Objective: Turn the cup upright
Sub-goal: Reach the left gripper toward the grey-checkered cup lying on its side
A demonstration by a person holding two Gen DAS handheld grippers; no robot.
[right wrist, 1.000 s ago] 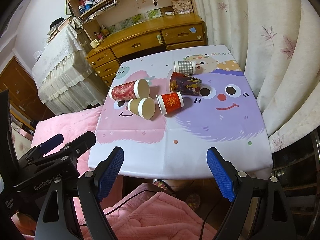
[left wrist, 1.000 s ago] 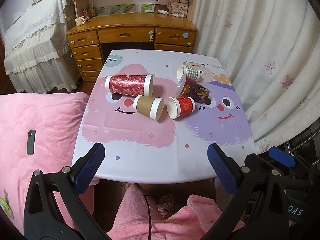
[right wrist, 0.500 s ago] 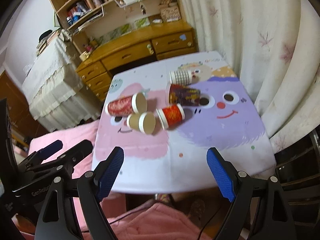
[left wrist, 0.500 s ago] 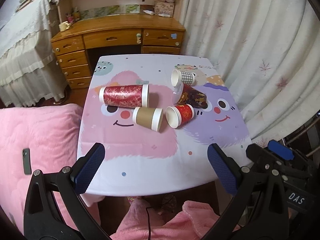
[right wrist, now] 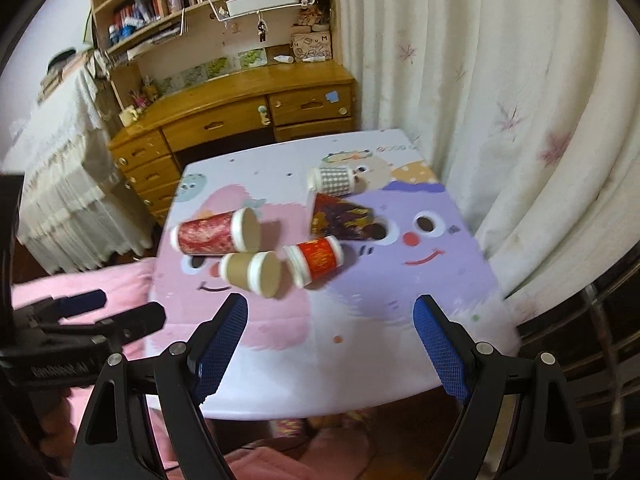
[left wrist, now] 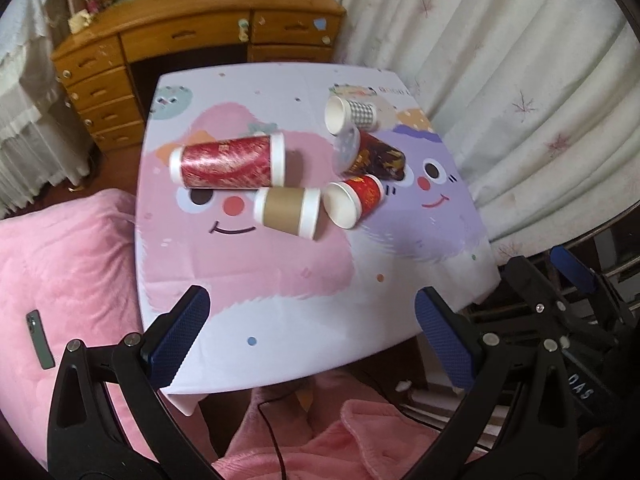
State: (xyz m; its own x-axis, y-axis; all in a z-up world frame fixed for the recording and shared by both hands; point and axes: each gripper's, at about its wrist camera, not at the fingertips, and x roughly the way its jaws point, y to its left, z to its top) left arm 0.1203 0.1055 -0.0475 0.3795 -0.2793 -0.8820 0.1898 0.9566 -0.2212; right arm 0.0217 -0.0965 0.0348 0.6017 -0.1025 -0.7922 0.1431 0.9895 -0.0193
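Several paper cups lie on their sides on the cartoon-print table [left wrist: 280,280]: a long red cup [left wrist: 228,162] [right wrist: 208,234], a brown cup [left wrist: 288,211] [right wrist: 250,272], a small red cup [left wrist: 354,202] [right wrist: 316,258], a dark patterned cup [left wrist: 376,156] [right wrist: 344,216] and a checked cup [left wrist: 352,114] [right wrist: 332,180]. My left gripper [left wrist: 312,336] is open and empty, above the table's near edge. My right gripper [right wrist: 330,340] is open and empty, also short of the cups.
A wooden desk with drawers [left wrist: 192,40] [right wrist: 240,116] stands behind the table, shelves above it. White curtains [left wrist: 500,80] hang to the right. A pink blanket [left wrist: 60,280] with a phone [left wrist: 40,344] lies to the left. A metal rack [right wrist: 600,340] stands at right.
Both grippers have moved forward and closer to the table; the cups look larger and nearer. The jaws stay open. The cups have not moved.
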